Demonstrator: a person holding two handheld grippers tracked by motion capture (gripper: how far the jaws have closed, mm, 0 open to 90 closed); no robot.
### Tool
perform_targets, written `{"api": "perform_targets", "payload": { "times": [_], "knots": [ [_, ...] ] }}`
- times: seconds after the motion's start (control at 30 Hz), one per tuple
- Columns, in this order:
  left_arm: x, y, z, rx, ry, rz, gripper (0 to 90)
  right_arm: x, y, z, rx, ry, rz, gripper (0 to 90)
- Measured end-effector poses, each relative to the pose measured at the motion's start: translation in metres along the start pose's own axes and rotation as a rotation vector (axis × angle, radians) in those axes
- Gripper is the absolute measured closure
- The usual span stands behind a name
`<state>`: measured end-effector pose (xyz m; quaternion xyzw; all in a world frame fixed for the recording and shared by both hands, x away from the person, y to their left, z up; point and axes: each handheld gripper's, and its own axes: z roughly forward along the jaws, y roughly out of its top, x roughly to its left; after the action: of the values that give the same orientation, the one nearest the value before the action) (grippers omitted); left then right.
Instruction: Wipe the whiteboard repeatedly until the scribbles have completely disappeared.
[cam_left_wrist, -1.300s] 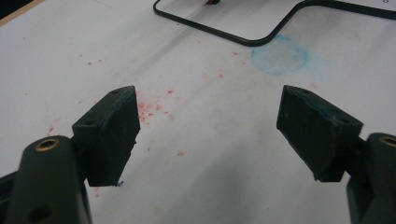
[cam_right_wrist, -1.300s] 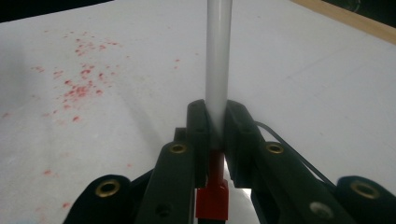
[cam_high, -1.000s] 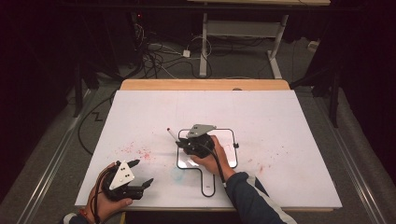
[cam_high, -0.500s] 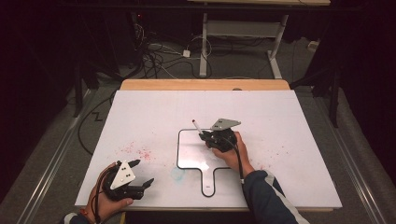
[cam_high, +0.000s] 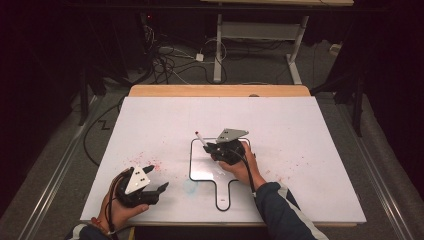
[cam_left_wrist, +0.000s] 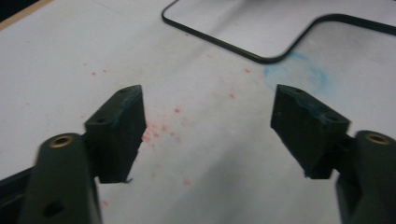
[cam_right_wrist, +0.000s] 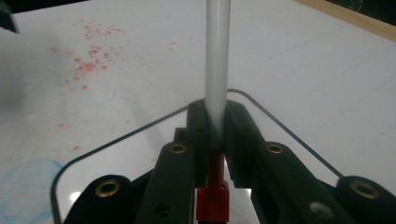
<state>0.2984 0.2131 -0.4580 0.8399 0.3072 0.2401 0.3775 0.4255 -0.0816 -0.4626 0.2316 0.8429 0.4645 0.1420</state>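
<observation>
We are clamping the white-barrelled red-ended marker (cam_right_wrist: 217, 70) in the right gripper (cam_right_wrist: 215, 121) above the black-rimmed handled whiteboard (cam_high: 200, 172), left gripper (cam_left_wrist: 208, 126) gaping empty, and we are risking the smooth barrel sliding.

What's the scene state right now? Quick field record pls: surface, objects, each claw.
surface: white table top with red specks and a blue smudge
board: small paddle-shaped whiteboard with a black rim, flat on the table, handle toward the person
marker: white-barrelled marker with red at both ends
right claw: shut on the marker, over the board's far edge
left claw: open, holding nothing, near the table's front left
contact: left claw apart from the board
</observation>
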Motion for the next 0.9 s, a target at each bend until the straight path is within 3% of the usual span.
{"api": "perform_targets", "payload": {
  "times": [0.1, 0.13, 0.3, 0.4, 0.67, 0.8, 0.9],
  "knots": [
    [0.005, 0.011, 0.009, 0.0, -0.014, -0.039, 41.1, 0.003, 0.001, -0.001, -0.013, 0.014, 0.001, 82.2],
    [0.007, 0.014, 0.012, -0.014, -0.031, -0.059, 39.5, 0.003, 0.001, -0.002, -0.013, 0.016, 0.0, 82.2],
    [0.01, 0.041, 0.023, -0.093, -0.037, -0.152, 34.4, 0.004, 0.0, -0.008, -0.033, 0.013, -0.005, 82.1],
    [0.008, 0.058, 0.032, -0.127, -0.061, -0.184, 34.4, 0.006, -0.001, -0.012, -0.043, 0.008, -0.017, 82.1],
    [0.002, 0.092, 0.067, -0.157, -0.122, -0.306, 35.5, 0.011, -0.004, -0.022, -0.07, 0.0, -0.043, 82.1],
    [-0.008, 0.103, 0.079, -0.176, -0.155, -0.312, 41.7, 0.014, -0.006, -0.029, -0.069, -0.011, -0.068, 82.1],
    [-0.013, 0.11, 0.084, -0.191, -0.201, -0.303, 55.3, 0.014, -0.008, -0.035, -0.064, -0.025, -0.094, 82.0]
  ]
}}
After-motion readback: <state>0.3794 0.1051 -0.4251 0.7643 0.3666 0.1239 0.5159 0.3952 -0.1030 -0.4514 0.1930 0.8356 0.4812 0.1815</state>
